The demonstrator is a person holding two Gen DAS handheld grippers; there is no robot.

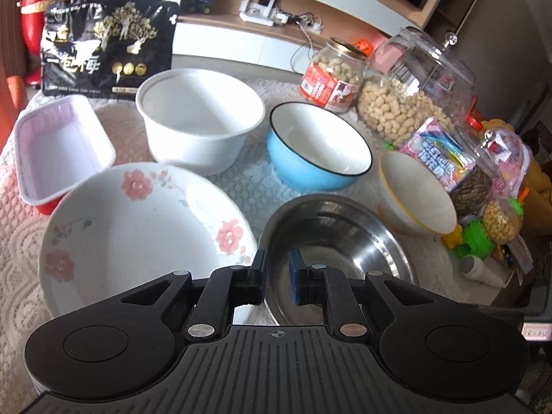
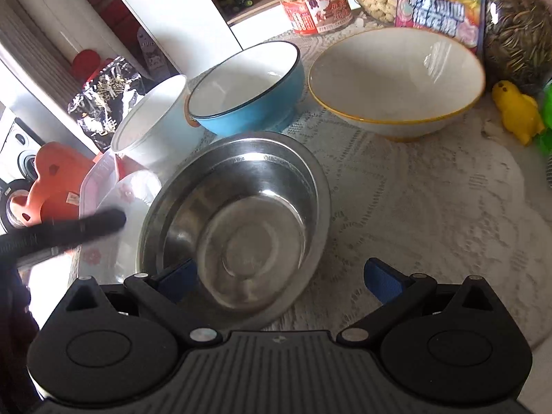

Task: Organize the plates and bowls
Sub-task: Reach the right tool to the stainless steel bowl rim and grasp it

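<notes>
A steel bowl (image 1: 339, 238) (image 2: 234, 220) sits on the lace cloth near me. My left gripper (image 1: 277, 277) hangs over its near left rim with a narrow gap between its fingers, gripping nothing. A flowered plate (image 1: 138, 231) lies to its left. Behind stand a white tub (image 1: 200, 117), a blue bowl (image 1: 317, 145) (image 2: 246, 86) and a yellow-rimmed white bowl (image 1: 417, 195) (image 2: 396, 79). My right gripper (image 2: 281, 279) is open wide and empty, over the steel bowl's near right rim.
A pink-lined tray (image 1: 58, 148) sits at the left. A black snack bag (image 1: 107, 45) stands behind. Peanut jars (image 1: 333, 76) (image 1: 410, 93), candy packs (image 1: 436, 153) and toys (image 1: 479, 238) crowd the right side. The left gripper's dark finger (image 2: 69, 231) shows in the right wrist view.
</notes>
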